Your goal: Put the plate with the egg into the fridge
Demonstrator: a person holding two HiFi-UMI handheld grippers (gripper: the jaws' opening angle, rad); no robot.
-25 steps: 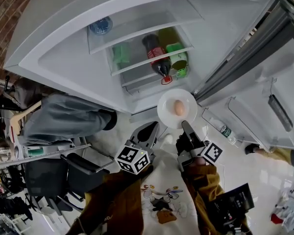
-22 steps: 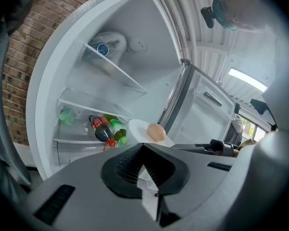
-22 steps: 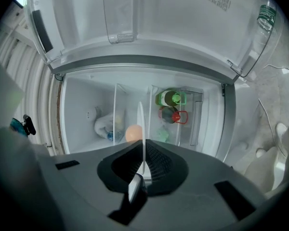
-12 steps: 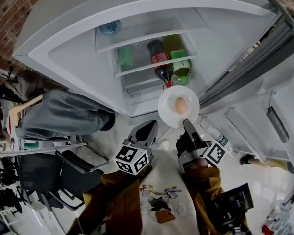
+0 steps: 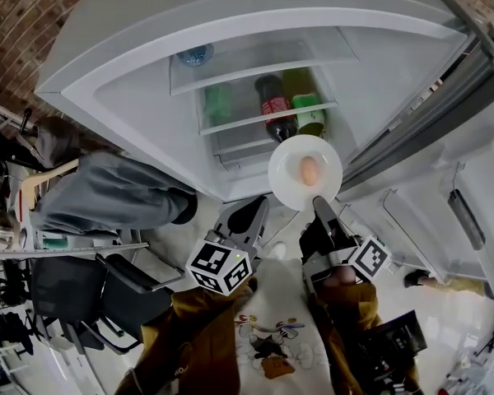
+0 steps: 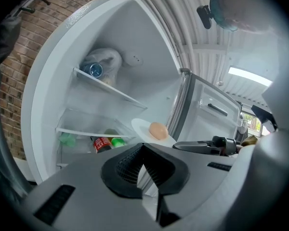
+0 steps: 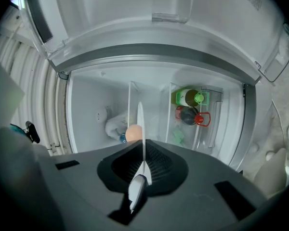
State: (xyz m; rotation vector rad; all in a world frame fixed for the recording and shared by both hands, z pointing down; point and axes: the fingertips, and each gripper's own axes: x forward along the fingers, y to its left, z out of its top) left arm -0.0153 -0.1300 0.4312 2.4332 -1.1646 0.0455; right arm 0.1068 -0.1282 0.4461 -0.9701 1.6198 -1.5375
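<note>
Plainly, round white plate (image 5: 286, 185), tan egg (image 5: 310, 170) centred

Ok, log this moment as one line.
right gripper: shut on plate | egg: on plate | fridge: open | left gripper: shut, empty

place: workroom or lab | signs: brick wall (image 5: 25, 23), corrugated ceiling (image 6: 183, 13), office chair (image 5: 107, 293), open fridge (image 5: 140, 113) with bottles (image 5: 273, 109)

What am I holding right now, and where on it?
The right gripper clamps the white plate by its near rim, with the egg resting on it. The left gripper is shut and empty.
</note>
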